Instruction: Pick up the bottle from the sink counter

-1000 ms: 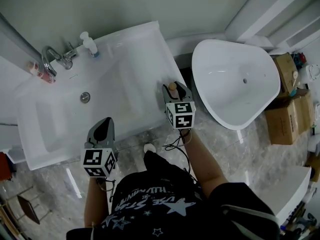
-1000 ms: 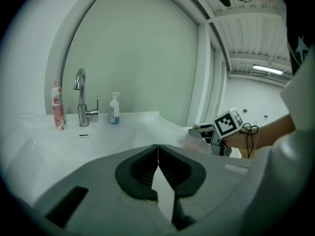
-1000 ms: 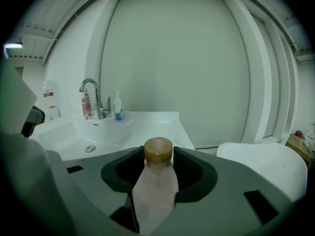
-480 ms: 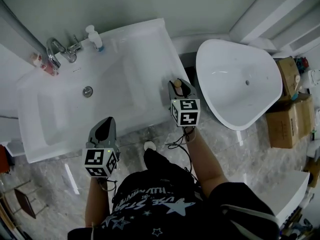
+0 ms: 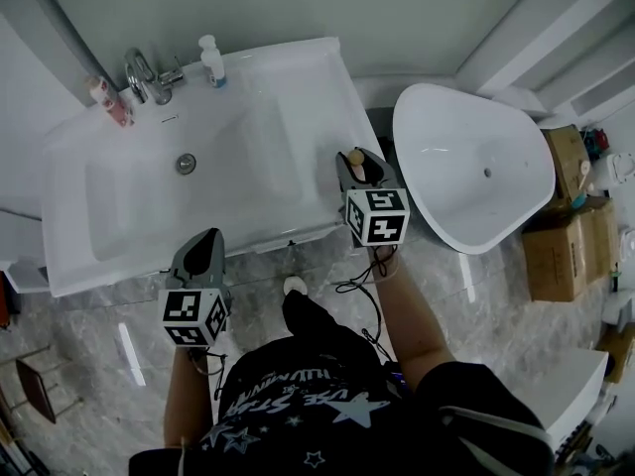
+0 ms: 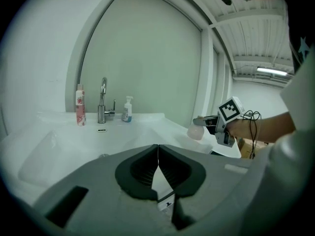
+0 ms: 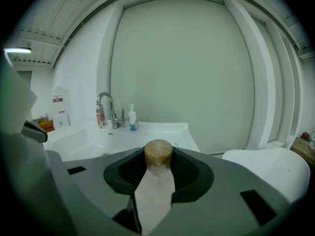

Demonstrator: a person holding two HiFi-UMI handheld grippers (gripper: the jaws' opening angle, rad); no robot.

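Bottle point(image 7: 155, 191), wooden-capped, sits pinched between the fingers of the right gripper point(image 7: 158, 168) by the sink counter's point(image 5: 298, 77) right edge. The left gripper point(image 6: 158, 156) has its fingers pressed together, holding nothing.

The right gripper point(image 5: 359, 170) is held out ahead of the body on the bare right forearm point(image 5: 409, 310), with its marker cube point(image 5: 378, 216) turned up toward the head. Its jaws are clamped on the sides of a bottle point(image 7: 156, 191), whose cap stands just past the pads. The left gripper point(image 5: 203, 254) is drawn back nearer the torso, well apart from the right one, on the left forearm point(image 5: 185, 395). Its jaws are pressed together with nothing between them.
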